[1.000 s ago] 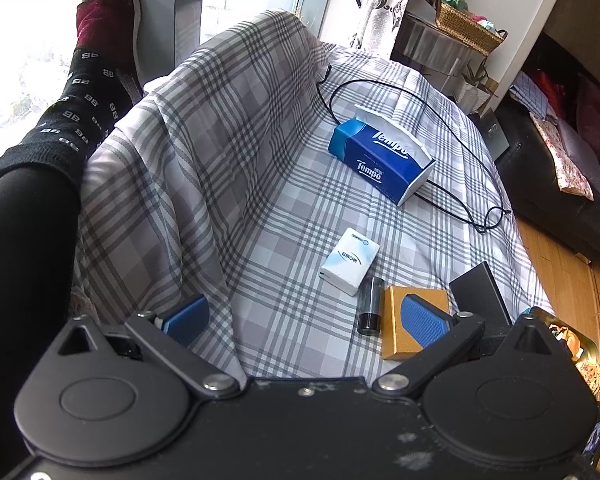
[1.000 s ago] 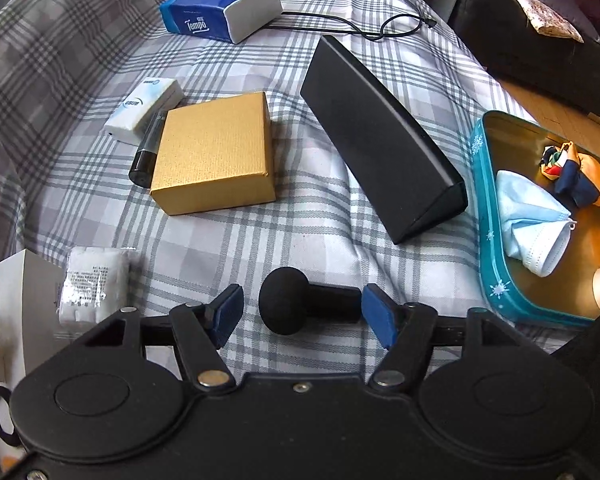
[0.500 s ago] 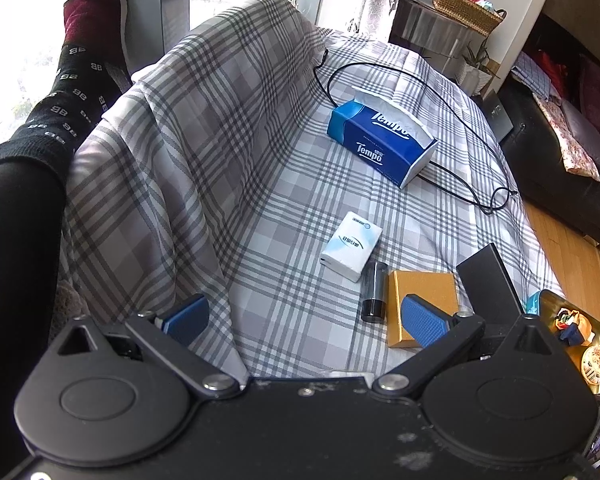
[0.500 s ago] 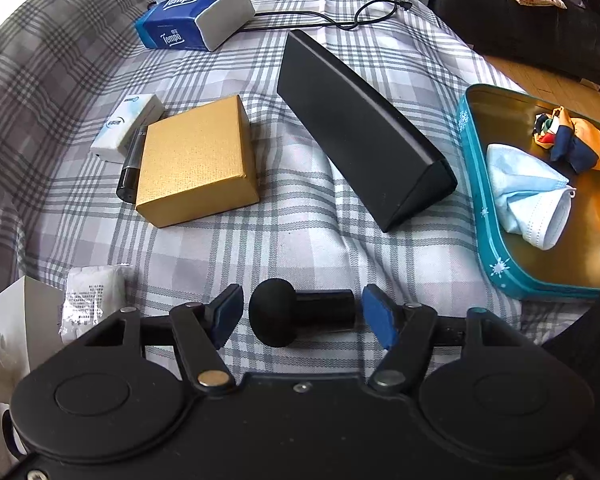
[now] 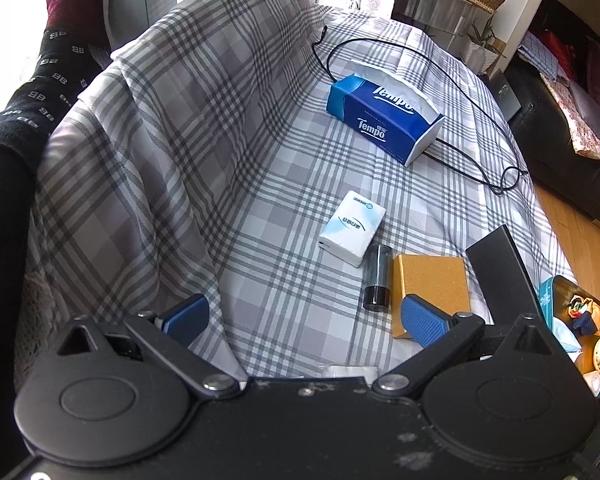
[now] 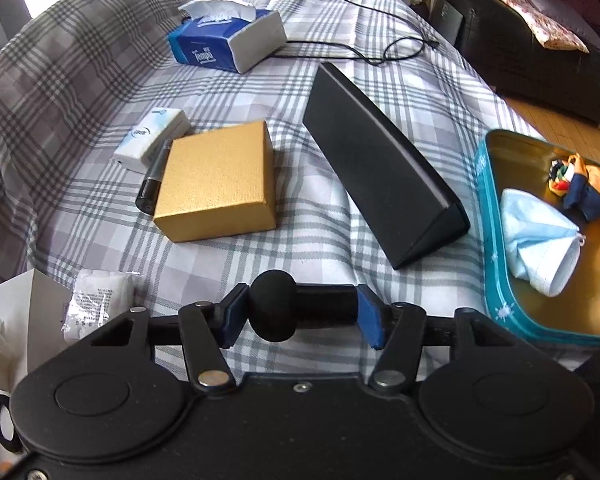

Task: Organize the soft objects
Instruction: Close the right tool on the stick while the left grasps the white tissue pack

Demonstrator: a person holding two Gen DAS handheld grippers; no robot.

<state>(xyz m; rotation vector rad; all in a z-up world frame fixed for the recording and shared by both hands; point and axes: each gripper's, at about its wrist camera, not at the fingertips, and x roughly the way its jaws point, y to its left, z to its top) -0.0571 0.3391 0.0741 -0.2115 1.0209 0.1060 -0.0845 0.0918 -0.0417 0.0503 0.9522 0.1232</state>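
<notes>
Reading "Tempo" on the blue tissue box [image 5: 384,114]; left tongs [image 5: 304,316] apart; right tongs [image 6: 300,314] just closed onto a black round-headed piece [image 6: 296,310].

The teal tin [image 6: 490,216] runs off the right edge in both views. The dark tube [image 6: 150,184] lies partly behind the gold box [image 6: 216,184]. Print on the wrapped white packet [image 6: 96,304] is too small to read.

Grey-and-white plaid cloth [image 6: 332,240]; blue-and-white tissue box [image 6: 226,42]; gold box [image 6: 216,180]; matte black wedge case [image 6: 380,164]; teal tin [image 6: 496,264] with gold inside, pale blue face mask [image 6: 540,252]; blue gripper pads [image 5: 422,320]
</notes>
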